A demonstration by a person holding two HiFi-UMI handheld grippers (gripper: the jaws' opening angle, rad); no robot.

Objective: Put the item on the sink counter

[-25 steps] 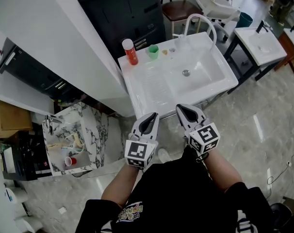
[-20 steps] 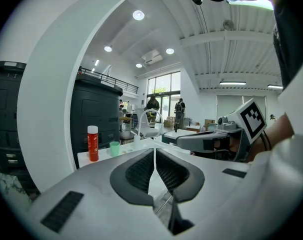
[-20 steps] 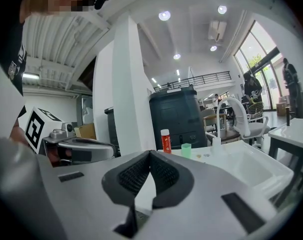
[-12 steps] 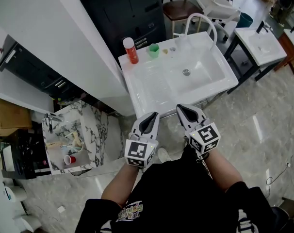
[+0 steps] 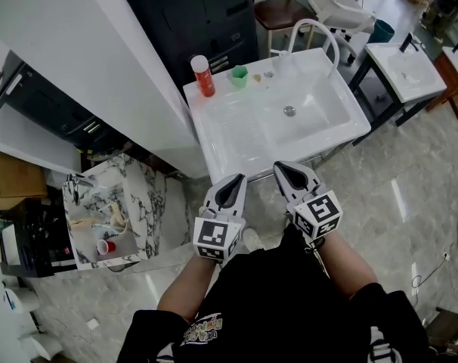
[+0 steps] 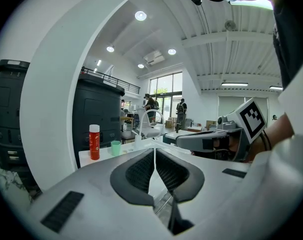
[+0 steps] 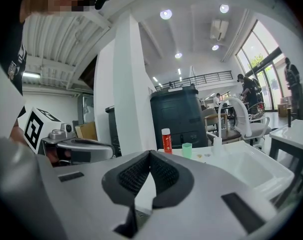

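A white sink counter (image 5: 229,138) with a basin and an arched faucet (image 5: 314,32) stands ahead of me. On its back left corner are a red bottle with a white cap (image 5: 204,76) and a small green cup (image 5: 239,76). My left gripper (image 5: 230,191) and right gripper (image 5: 292,176) hover side by side just short of the counter's front edge, both shut with nothing between the pads. The left gripper view shows the bottle (image 6: 94,142) and cup (image 6: 115,147) beyond the closed jaws. Both also appear in the right gripper view, bottle (image 7: 166,141) and cup (image 7: 187,150).
A white wall panel and a dark cabinet (image 5: 191,13) stand behind the counter. At lower left is a marble side table (image 5: 157,203) with a red cup (image 5: 106,246) and clutter. A second white sink table (image 5: 406,66) and a stool (image 5: 282,13) are at the right and rear.
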